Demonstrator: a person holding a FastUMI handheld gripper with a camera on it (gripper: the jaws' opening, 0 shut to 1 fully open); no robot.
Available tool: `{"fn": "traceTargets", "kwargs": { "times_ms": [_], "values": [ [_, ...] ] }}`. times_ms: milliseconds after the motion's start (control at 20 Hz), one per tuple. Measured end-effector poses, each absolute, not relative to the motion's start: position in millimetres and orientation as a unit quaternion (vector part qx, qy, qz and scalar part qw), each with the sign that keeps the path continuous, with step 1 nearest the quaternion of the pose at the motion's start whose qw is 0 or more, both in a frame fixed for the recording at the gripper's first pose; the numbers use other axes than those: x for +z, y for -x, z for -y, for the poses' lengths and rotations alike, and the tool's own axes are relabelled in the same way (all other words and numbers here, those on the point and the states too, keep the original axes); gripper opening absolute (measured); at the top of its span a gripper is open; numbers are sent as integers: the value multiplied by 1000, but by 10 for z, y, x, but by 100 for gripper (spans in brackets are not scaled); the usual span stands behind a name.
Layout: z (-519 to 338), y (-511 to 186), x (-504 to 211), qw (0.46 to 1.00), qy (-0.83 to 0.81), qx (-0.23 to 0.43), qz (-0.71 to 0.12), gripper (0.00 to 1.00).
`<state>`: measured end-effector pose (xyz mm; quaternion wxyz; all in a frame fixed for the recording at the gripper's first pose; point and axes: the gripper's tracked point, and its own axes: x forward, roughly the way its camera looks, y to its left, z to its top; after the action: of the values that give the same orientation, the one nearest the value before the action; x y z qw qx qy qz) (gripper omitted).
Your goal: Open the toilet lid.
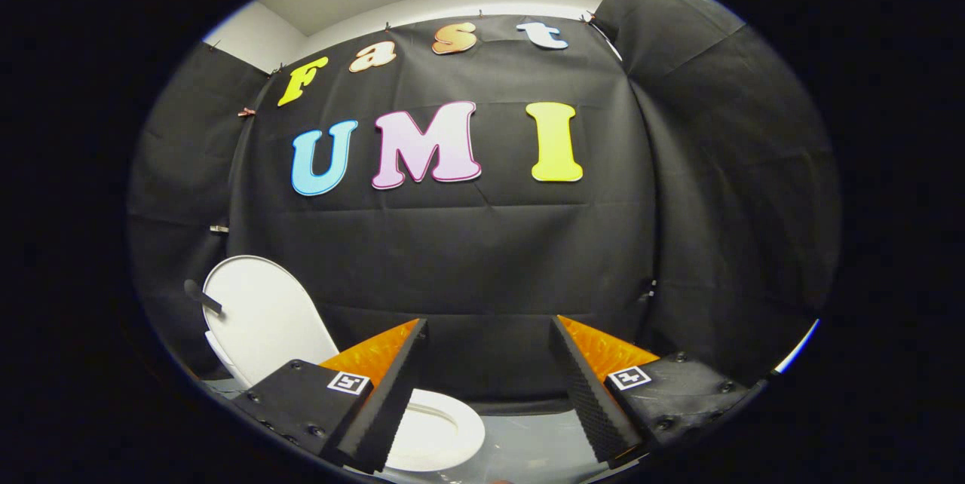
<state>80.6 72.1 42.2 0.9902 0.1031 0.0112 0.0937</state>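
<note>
Toilet lid [260,314] raised, long axis near upright, above seat [433,435]; tool [488,333] released, fingers apart.

You see a dim booth lit from above; fisheye bending warps the edges, focus stays sharp, glare marks the toilet lid [260,314].

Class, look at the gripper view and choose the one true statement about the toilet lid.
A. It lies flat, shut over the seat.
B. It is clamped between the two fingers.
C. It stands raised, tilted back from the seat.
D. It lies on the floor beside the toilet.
C: the white toilet lid stands raised behind the seat, while the gripper is open, its fingers apart and holding nothing.
</note>
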Motion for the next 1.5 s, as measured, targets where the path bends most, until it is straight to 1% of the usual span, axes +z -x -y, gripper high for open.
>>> {"fn": "traceTargets", "kwargs": {
  "times_ms": [100,300,1200,1500],
  "values": [
    [-690,-796,359,991,-96,93,-11,99],
    [-640,-768,340,995,-55,81,17,99],
    [-840,-615,125,990,-93,104,-21,99],
    [-812,-556,177,991,-90,102,-13,99]
  ]
}}
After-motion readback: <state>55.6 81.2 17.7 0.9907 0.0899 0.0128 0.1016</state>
